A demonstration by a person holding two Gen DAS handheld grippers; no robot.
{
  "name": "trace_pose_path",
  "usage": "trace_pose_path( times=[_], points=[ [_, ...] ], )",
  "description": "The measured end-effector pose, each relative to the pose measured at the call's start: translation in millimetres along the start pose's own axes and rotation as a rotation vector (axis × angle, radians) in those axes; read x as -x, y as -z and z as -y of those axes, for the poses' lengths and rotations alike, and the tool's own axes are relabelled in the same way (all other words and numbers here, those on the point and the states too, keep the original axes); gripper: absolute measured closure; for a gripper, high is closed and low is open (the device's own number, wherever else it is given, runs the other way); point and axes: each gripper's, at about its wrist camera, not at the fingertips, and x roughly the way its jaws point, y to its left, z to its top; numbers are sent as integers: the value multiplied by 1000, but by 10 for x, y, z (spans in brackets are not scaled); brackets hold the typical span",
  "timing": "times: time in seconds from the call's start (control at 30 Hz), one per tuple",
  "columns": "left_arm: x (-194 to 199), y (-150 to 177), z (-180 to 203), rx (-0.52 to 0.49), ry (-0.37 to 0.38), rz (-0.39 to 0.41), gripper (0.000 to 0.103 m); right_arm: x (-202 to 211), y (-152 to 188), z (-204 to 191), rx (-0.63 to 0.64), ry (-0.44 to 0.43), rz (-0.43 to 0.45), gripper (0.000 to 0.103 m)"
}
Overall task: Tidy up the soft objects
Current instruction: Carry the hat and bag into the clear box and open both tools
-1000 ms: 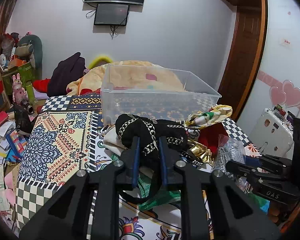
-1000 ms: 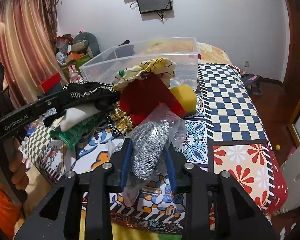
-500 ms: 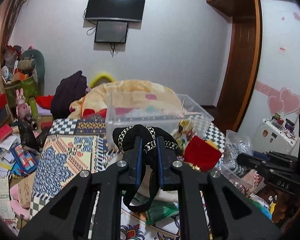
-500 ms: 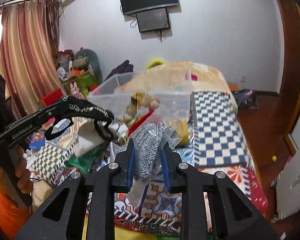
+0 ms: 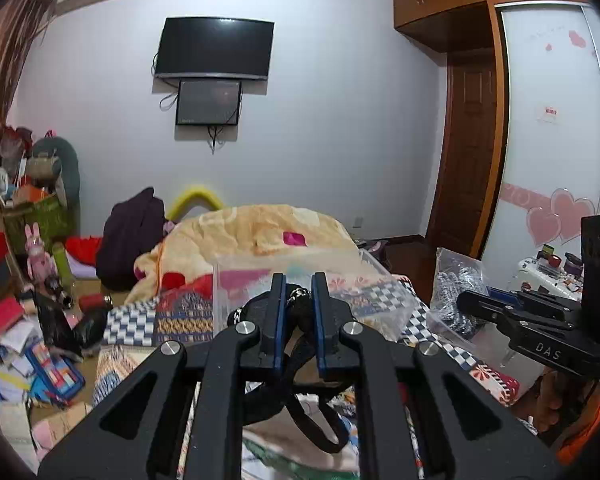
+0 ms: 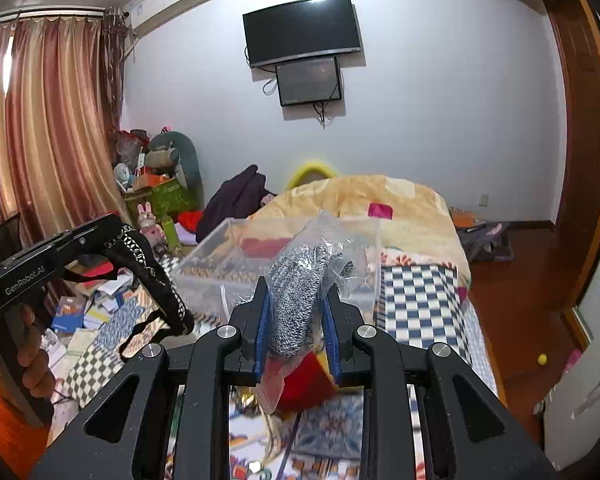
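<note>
The left gripper (image 5: 299,300) is pinched narrow on a black fabric piece with silver chain trim (image 5: 300,320), its loops dangling below the fingers. The right gripper (image 6: 295,312) is clamped on a clear plastic bag of grey speckled knit material (image 6: 304,292). Both are lifted above the patterned bedspread (image 6: 420,304), in front of the clear plastic storage box (image 6: 220,268), with a red cloth (image 6: 308,384) lying below the right gripper.
</note>
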Motion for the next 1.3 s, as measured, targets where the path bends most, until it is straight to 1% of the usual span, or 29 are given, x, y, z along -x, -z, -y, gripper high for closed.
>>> trace_pose_path(
  times=[0.33,0.57,0.73,0.83,1.07,1.3],
  points=[
    [-346,-347,-58,-15,-23,9,92,-213,-184,58,1,-2,20,82],
    [-726,-485,-164,33,-47,-13,92,-452,-247,95,10,9,-19,82],
    [-1000,-463,-210,41,-68,-29,92,-658,-304,112,24,24,-62,82],
    [-1163,-420,-208,36,-79,-57,92,-801,-317,135,32,32,-95,82],
    [-1448,-300,-230,52,-45,-125,92,-1130,-349,151,36,34,-183,82],
    [-1641,-120,-197,8,-35,-227,92,-1336,-252,128,50,34,-274,81]
  ],
)
